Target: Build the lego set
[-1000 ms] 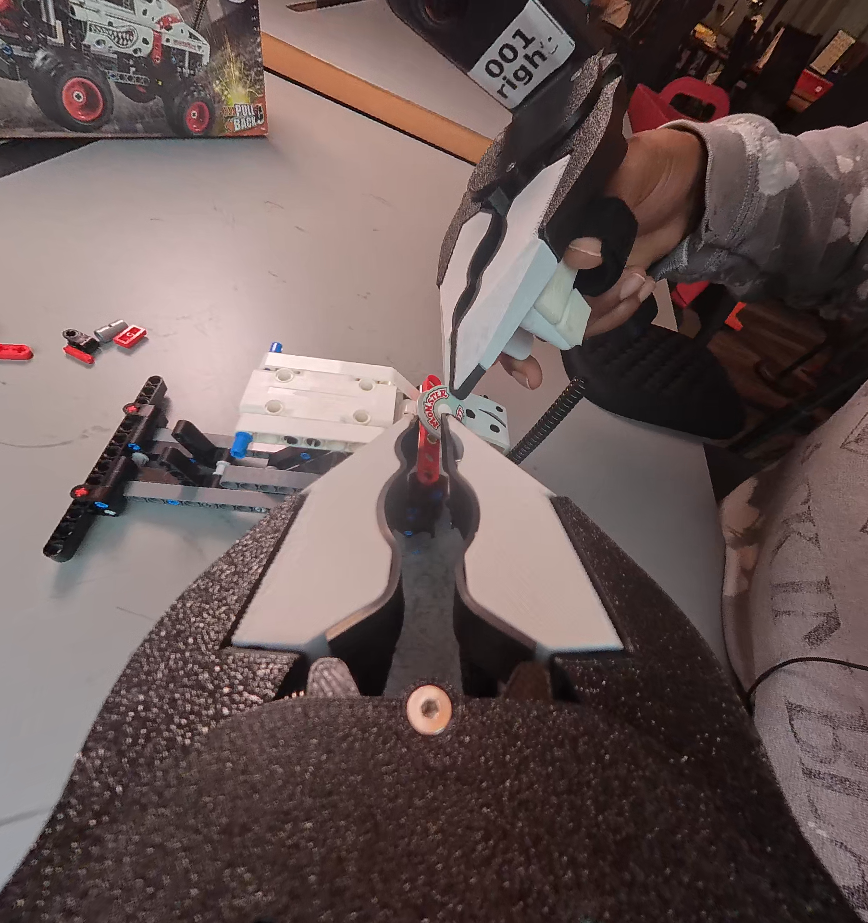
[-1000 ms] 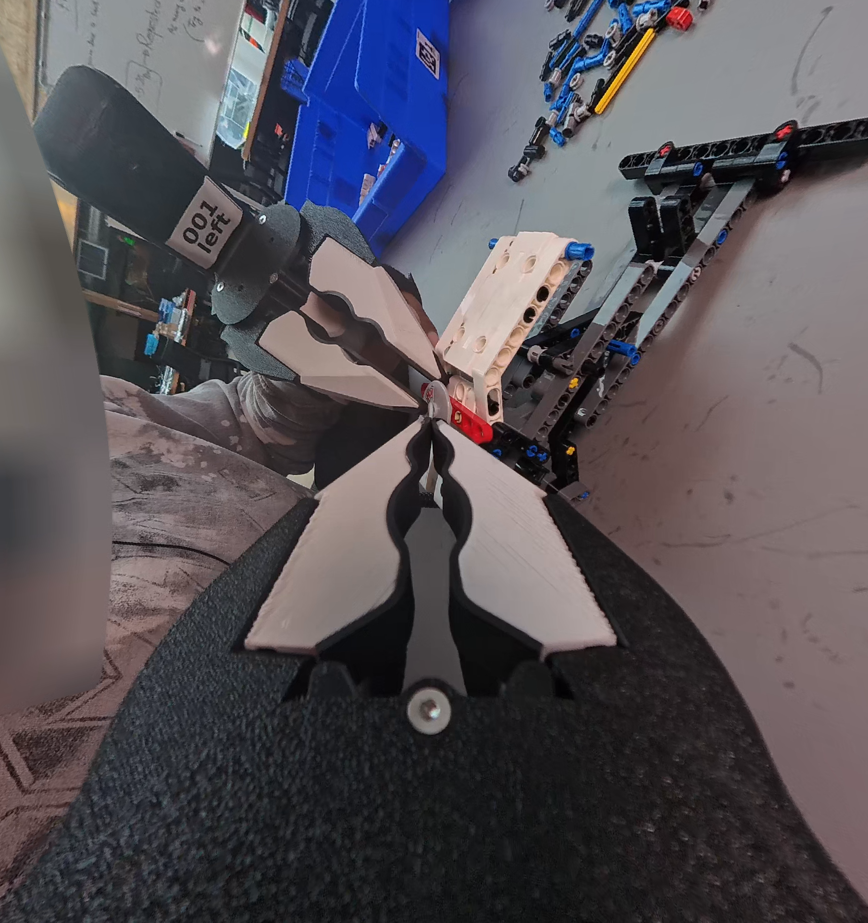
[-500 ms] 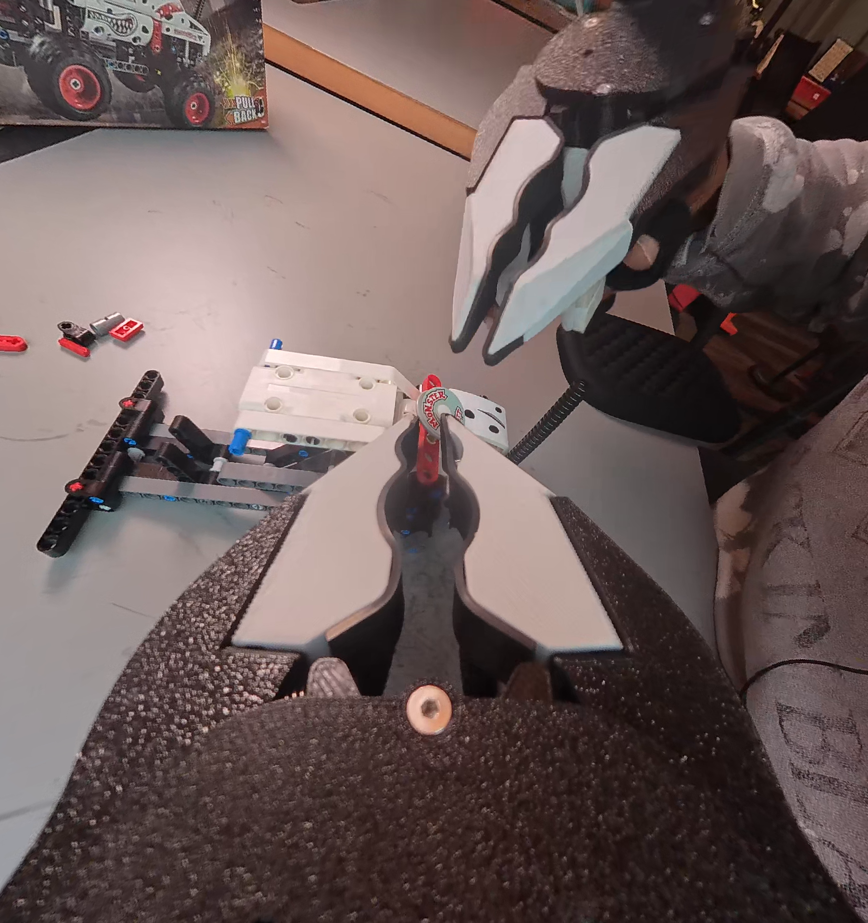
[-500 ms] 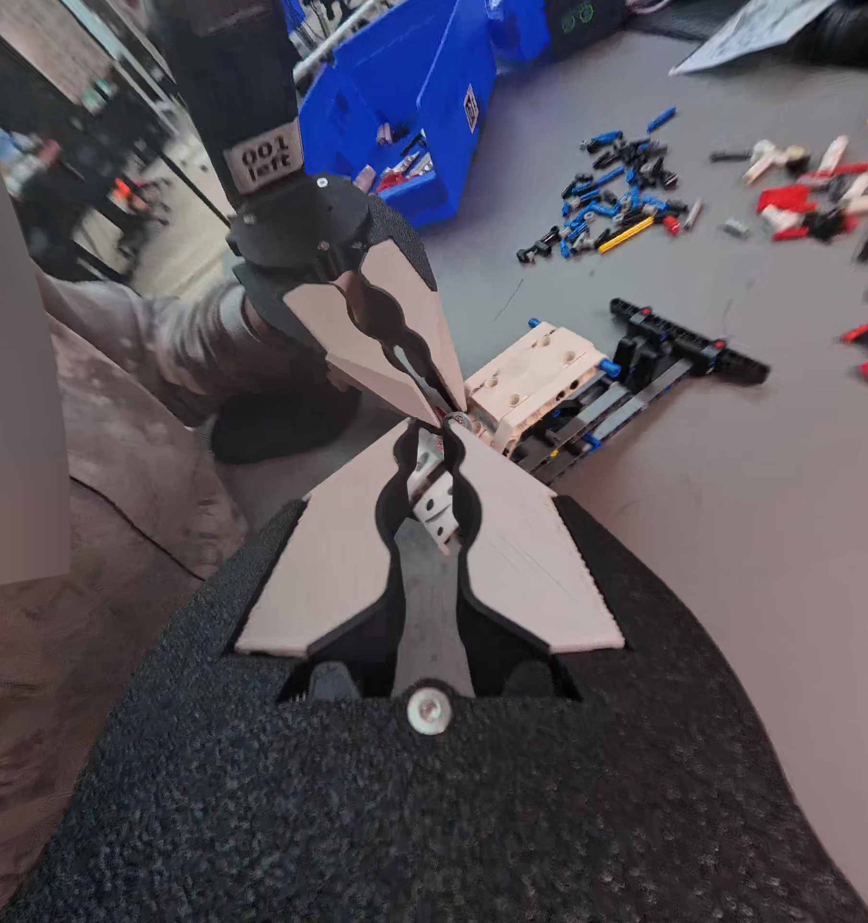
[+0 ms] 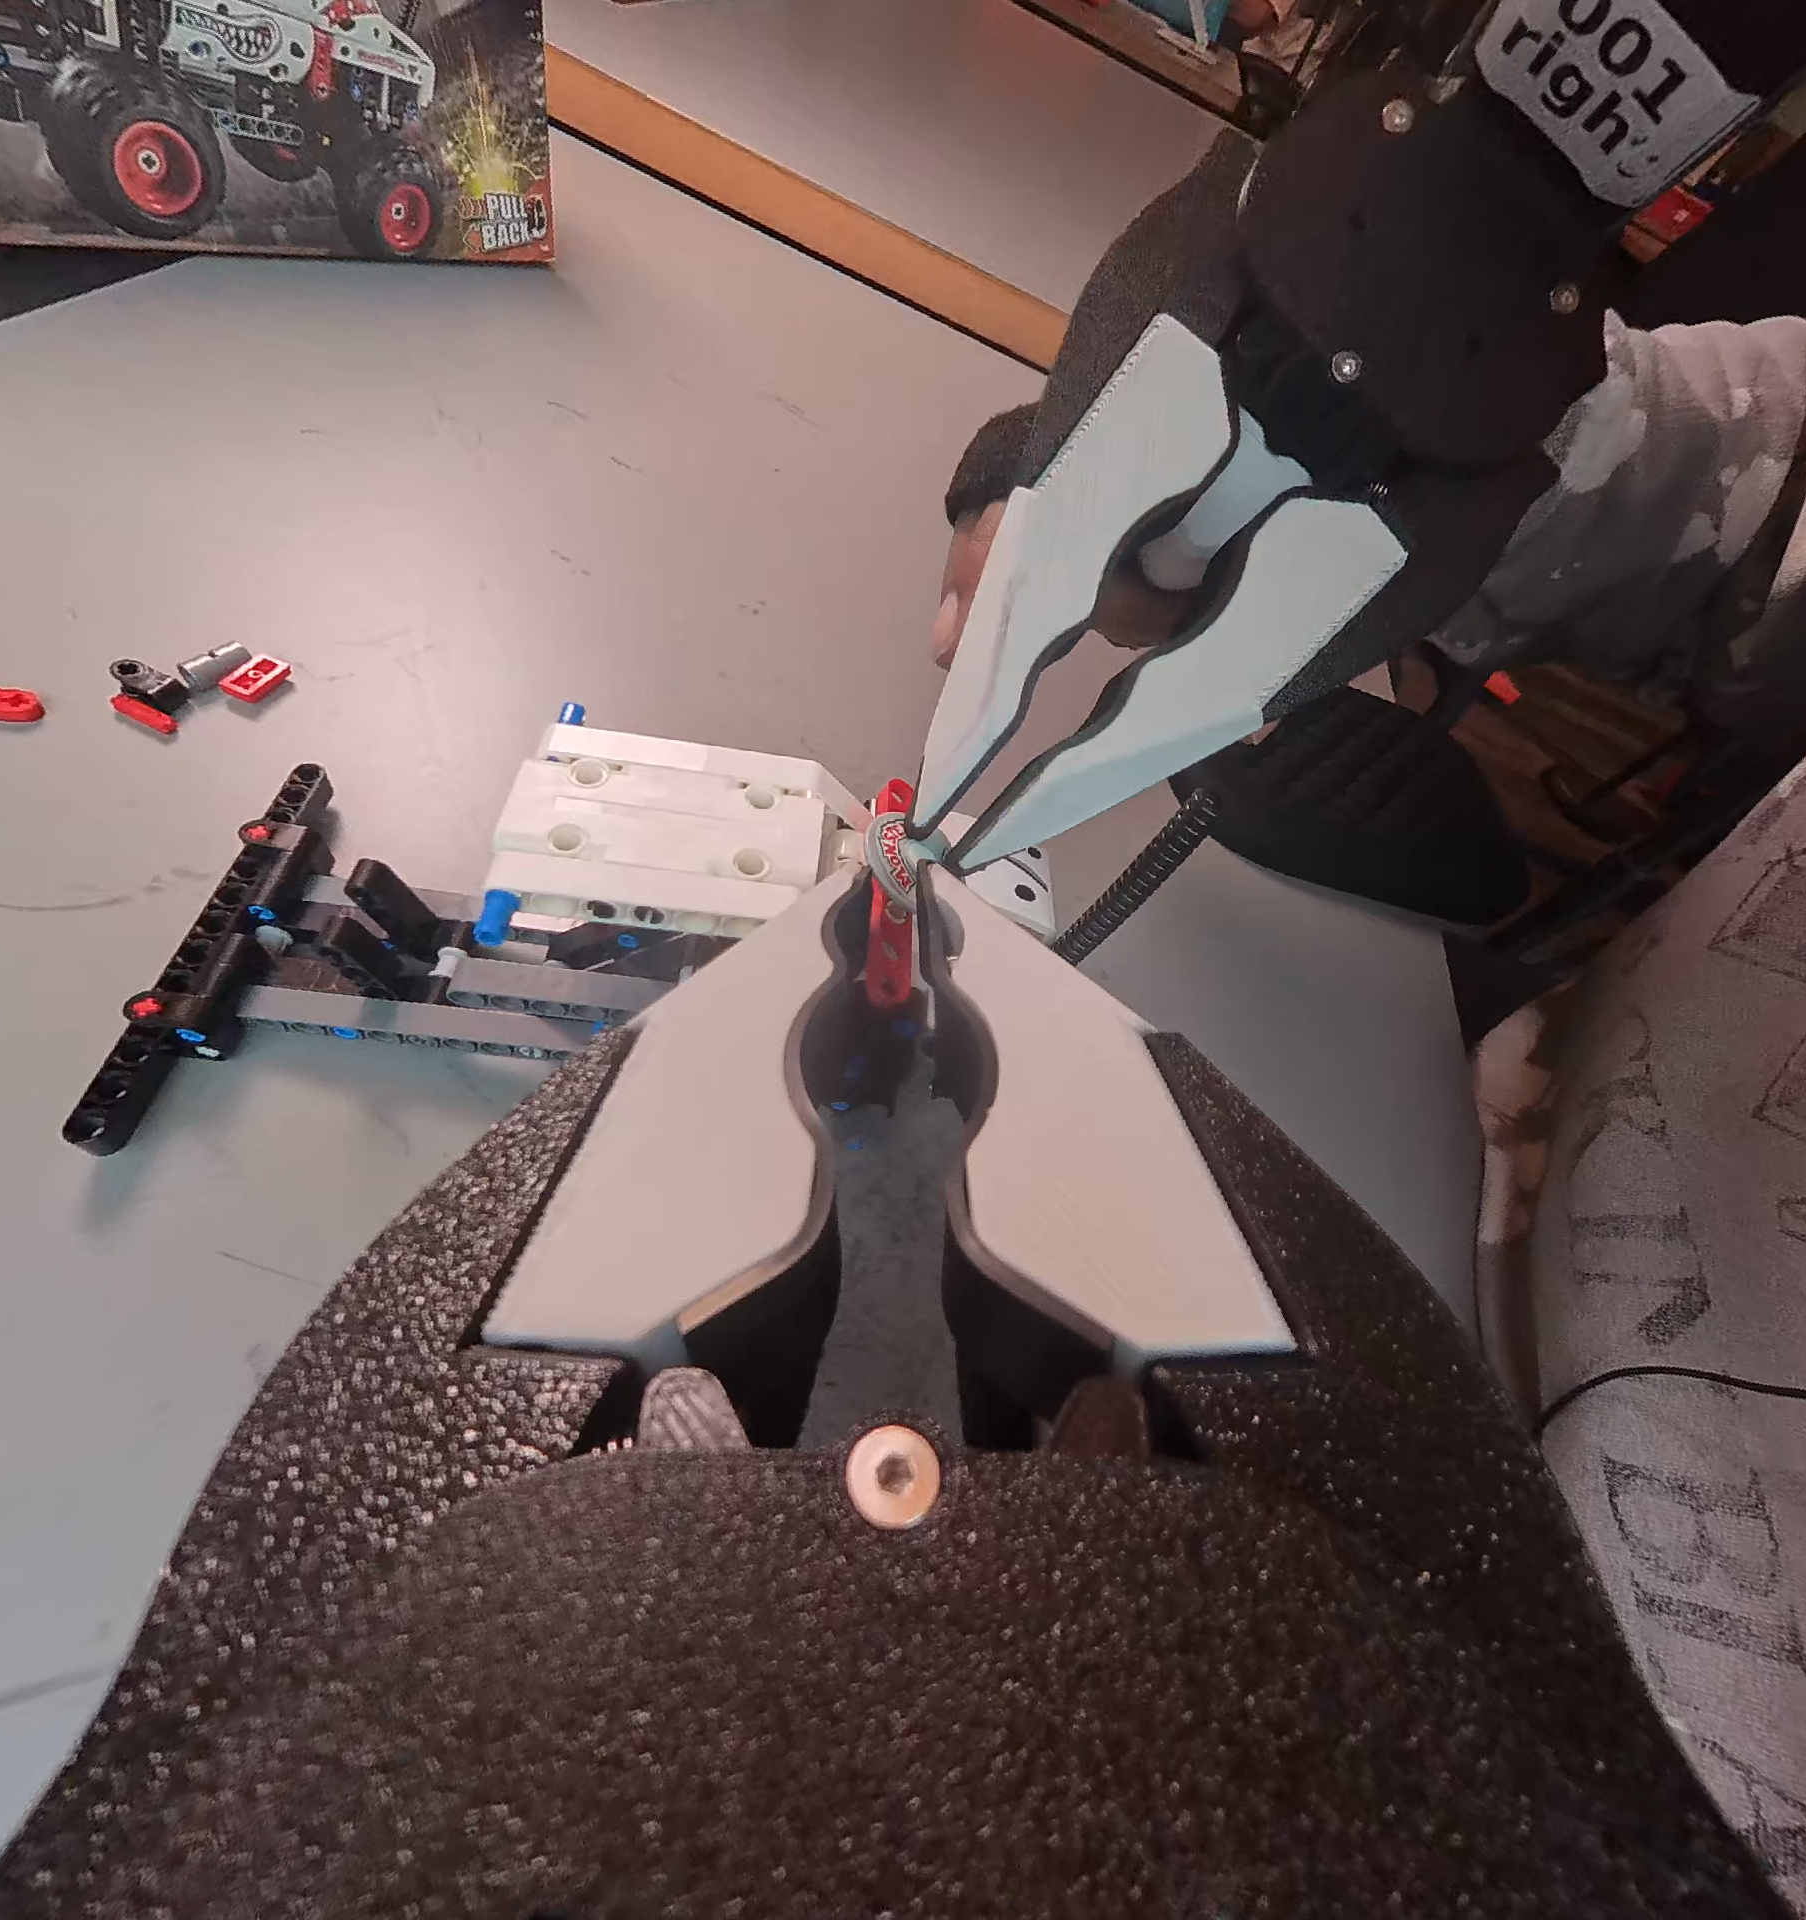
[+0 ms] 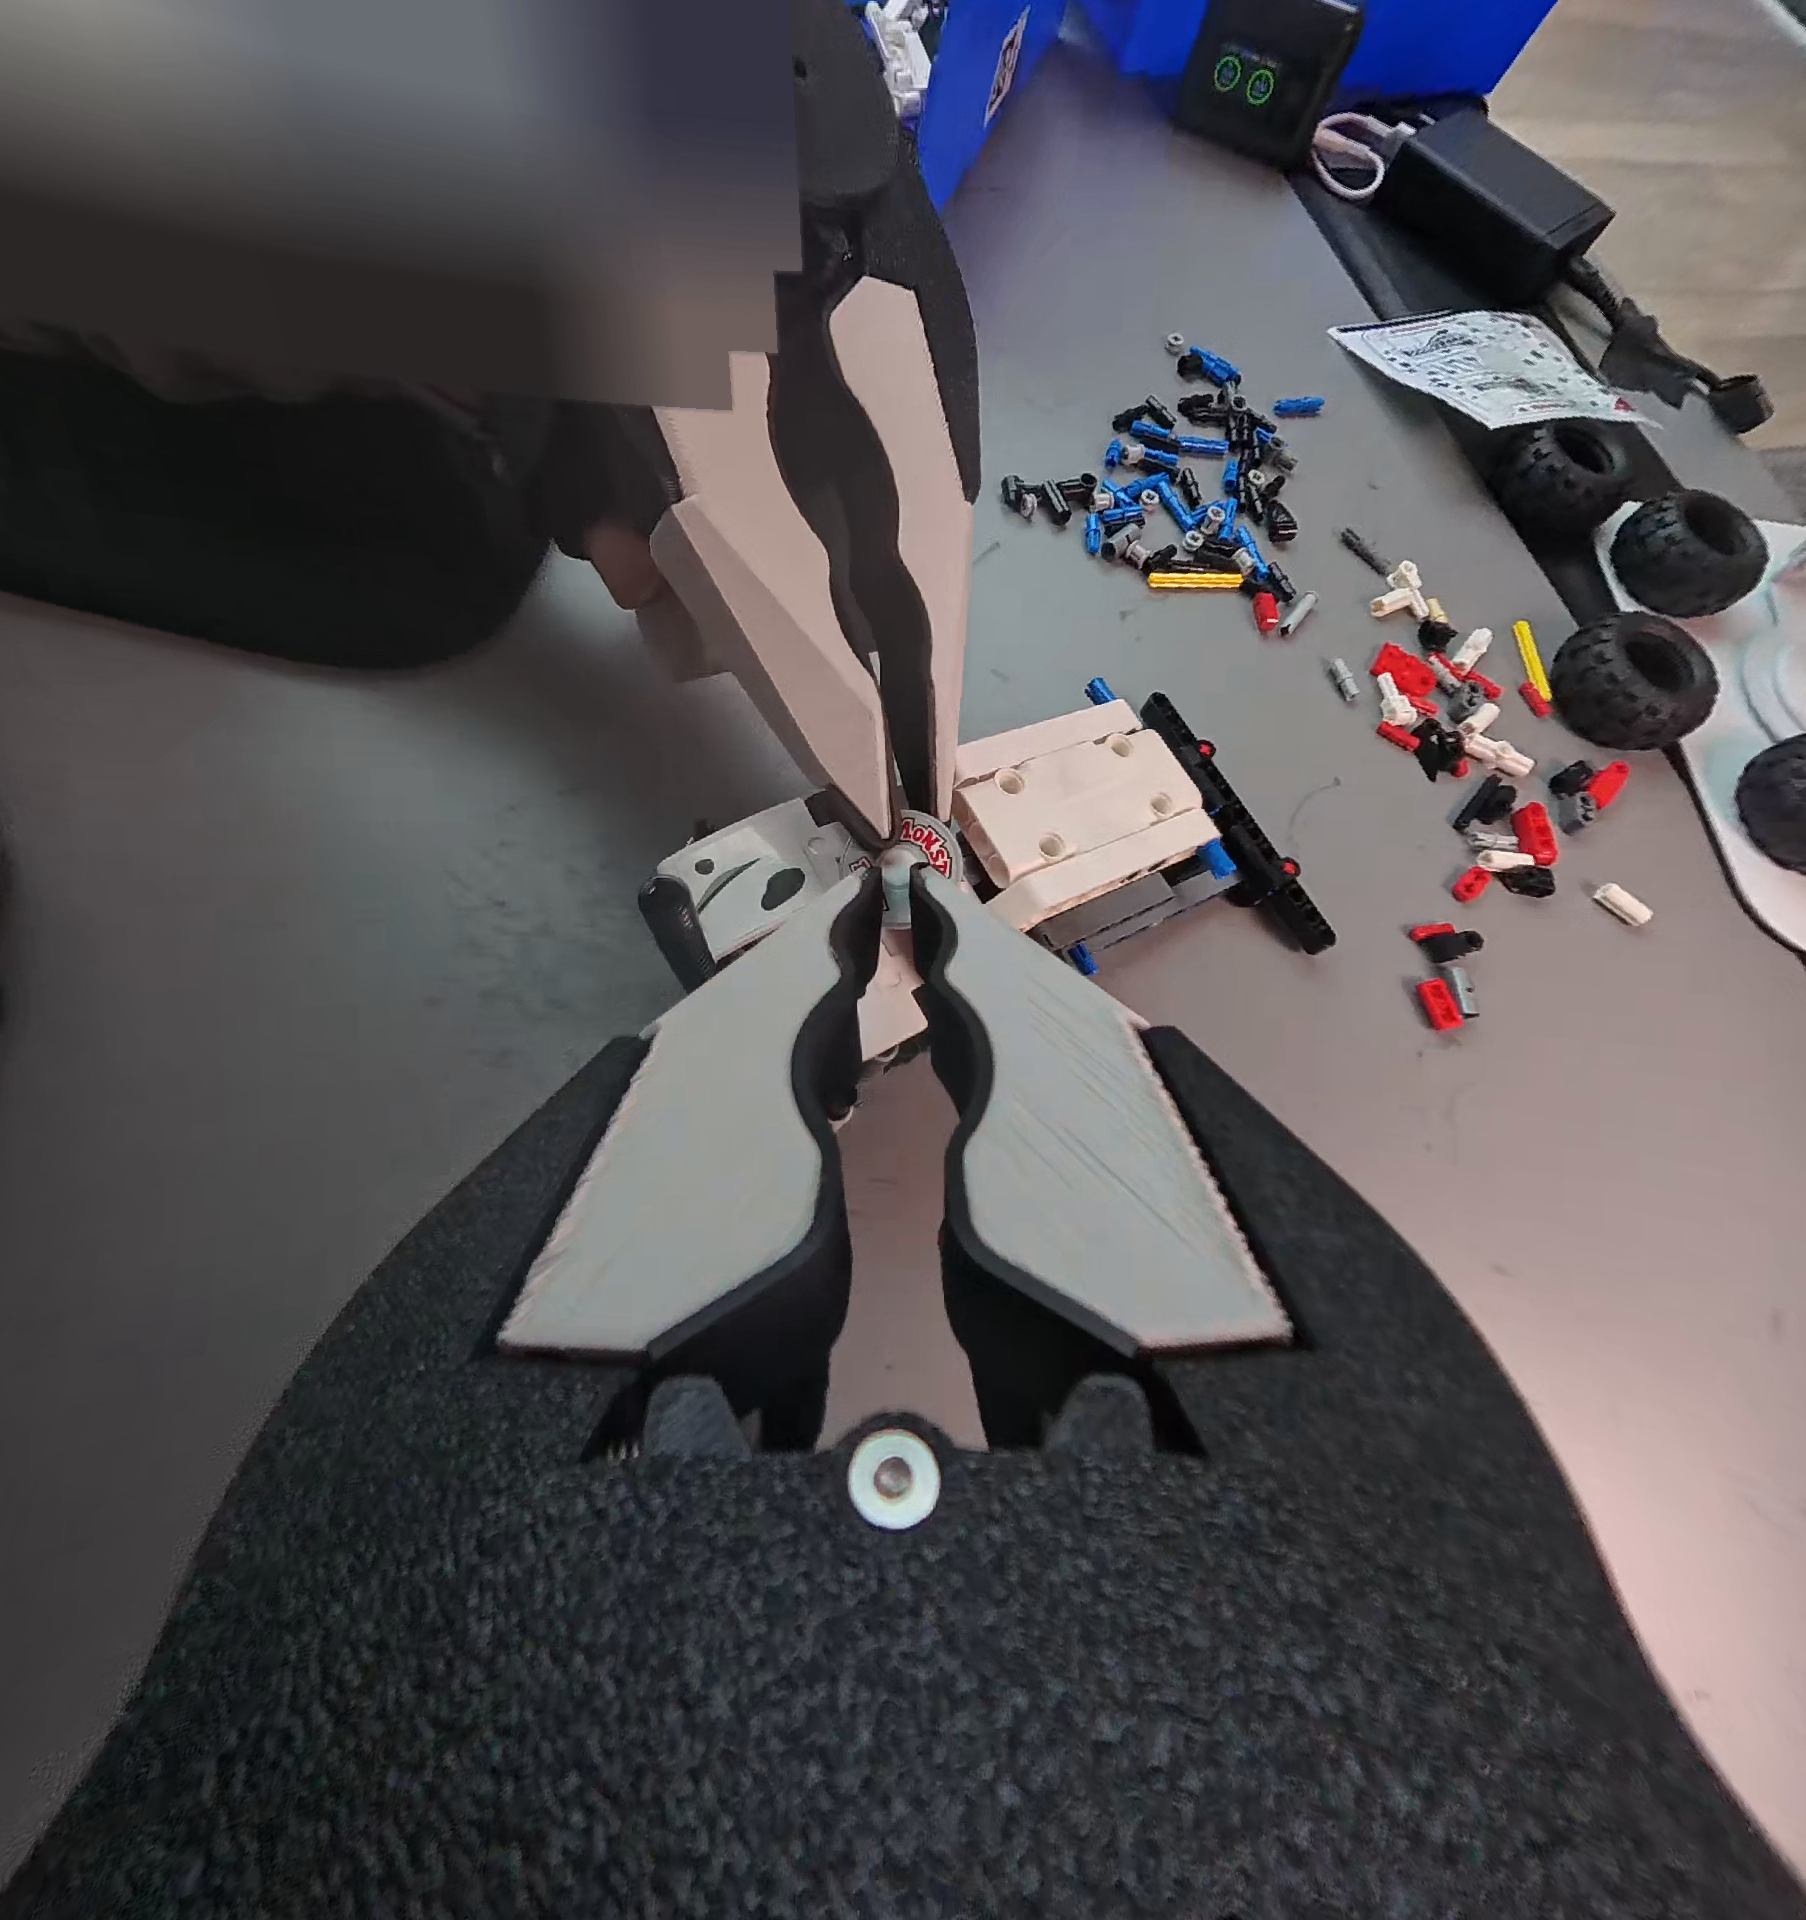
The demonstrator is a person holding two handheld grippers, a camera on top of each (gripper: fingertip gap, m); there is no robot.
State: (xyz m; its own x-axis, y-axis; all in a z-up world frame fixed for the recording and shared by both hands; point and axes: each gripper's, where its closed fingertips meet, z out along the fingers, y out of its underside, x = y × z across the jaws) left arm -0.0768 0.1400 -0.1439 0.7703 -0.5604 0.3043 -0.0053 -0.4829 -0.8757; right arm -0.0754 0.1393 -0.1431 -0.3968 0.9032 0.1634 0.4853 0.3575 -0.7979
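Note:
The part-built lego chassis lies on the grey table: a white block (image 5: 660,821) on grey beams with a black cross beam (image 5: 203,956). It also shows in the right wrist view (image 6: 1075,810). My left gripper (image 5: 894,888) is shut on a red beam (image 5: 891,961) at the chassis's near end. The beam carries a round printed disc (image 5: 899,862). My right gripper (image 5: 938,847) comes down from the upper right and its tips pinch the disc's small grey centre stud (image 6: 895,883). In the right wrist view my right gripper (image 6: 891,885) meets the left gripper (image 6: 904,826) tip to tip.
The lego box (image 5: 244,114) stands at the back left, with loose red and black pieces (image 5: 151,691) near it. The right wrist view shows a pile of blue and black pins (image 6: 1190,488), red and white pieces (image 6: 1470,748), black tyres (image 6: 1631,681), a blue bin (image 6: 982,83) and a paper sheet (image 6: 1481,369). The tips of both grippers are at nearly the same place. The white block (image 5: 660,821) is about 4 cm from my left fingertips. It is also in sight in the right wrist view (image 6: 1085,778).
Half a second ago my right gripper was lifted off and open above the build. It has come back down and closed on the disc's stud. My left gripper has kept its hold.

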